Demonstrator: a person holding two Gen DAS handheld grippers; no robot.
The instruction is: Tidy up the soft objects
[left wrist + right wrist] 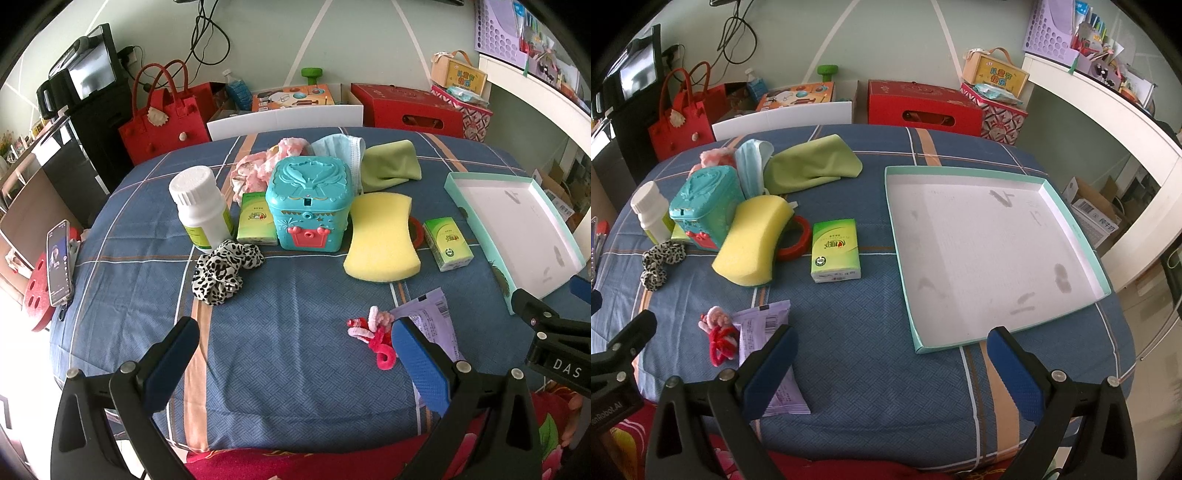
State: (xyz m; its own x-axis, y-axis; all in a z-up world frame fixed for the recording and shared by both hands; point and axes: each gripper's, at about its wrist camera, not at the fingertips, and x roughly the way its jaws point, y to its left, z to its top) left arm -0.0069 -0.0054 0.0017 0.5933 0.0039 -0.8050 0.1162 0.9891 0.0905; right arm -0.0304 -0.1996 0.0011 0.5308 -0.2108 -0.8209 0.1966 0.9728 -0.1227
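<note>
Beside the empty, shallow mint-rimmed cardboard tray [993, 254], yellow foam sponge [750, 240] and leopard-print fabric scrunchie [221, 269] wait unsorted; left gripper [295, 354] and right gripper [892, 363] gape wide, holding nothing

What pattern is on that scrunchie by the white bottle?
Black-and-white leopard spots on the scrunchie; the left wrist view shows it best.

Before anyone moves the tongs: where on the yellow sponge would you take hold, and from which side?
Grip the yellow sponge across its narrow waist, coming from above with the right tongs, which are open. Its near end lies free on the cloth; its far end leans against the teal box, so a side approach there is likely blocked.
</note>
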